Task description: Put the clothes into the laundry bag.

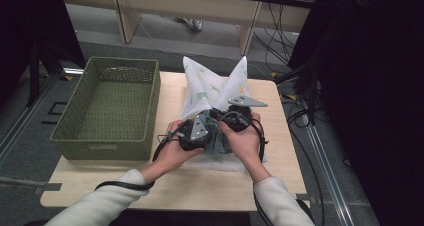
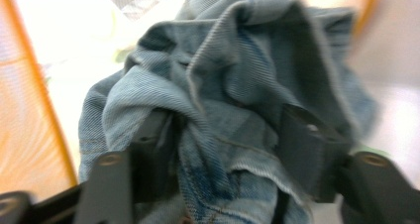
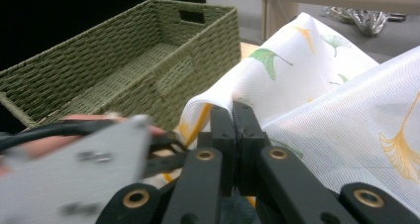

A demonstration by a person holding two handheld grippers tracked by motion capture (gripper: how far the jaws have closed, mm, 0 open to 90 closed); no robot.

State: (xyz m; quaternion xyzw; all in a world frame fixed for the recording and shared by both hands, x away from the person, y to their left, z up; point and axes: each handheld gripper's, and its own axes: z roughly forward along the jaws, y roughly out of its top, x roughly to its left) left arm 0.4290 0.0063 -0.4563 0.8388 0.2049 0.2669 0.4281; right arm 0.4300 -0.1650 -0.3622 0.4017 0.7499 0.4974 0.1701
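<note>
Jaws straddle crumpled faded-blue denim (image 2: 218, 100); white leaf-print cloth (image 3: 341, 100) pinched.

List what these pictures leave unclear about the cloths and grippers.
- High view: denim piece, mostly covered by hands and both grippers.
- Left gripper view: denim's lower part cut off by the bottom edge; background blurred.
- Right gripper view: left gripper blurred; white leaf-print cloth cut off at right.

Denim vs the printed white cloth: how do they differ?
The crumpled blue denim garment is plain, thick and bunched low; the white leaf-printed cloth is thin, patterned and stands up in two peaks. The denim sits between open jaws; the cloth is pinched in shut jaws. Both are soft fabric.
</note>
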